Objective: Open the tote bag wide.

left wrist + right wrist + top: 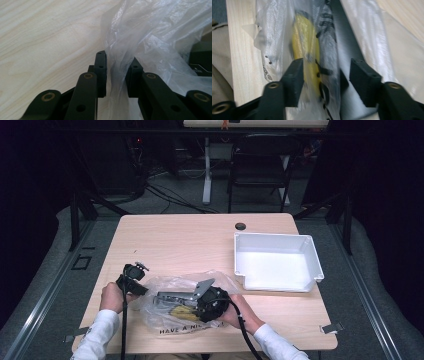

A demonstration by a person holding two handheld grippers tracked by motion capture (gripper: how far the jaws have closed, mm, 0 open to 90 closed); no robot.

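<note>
Plastic bag (182,307) lies near front edge of bench (190,240), yellow item inside. Left hand-held gripper (117,75) slightly parted around bag film fold, grip uncertain. Right hand-held gripper (325,80) spread over bag, nothing pinched. White bin (276,262) empty; unpacking seemingly not begun.

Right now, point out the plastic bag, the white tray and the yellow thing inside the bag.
plastic bag (165,322) high view, printed front edge
white tray (278,283) high view, near wall
yellow thing (305,40) right gripper view, upper middle
</note>
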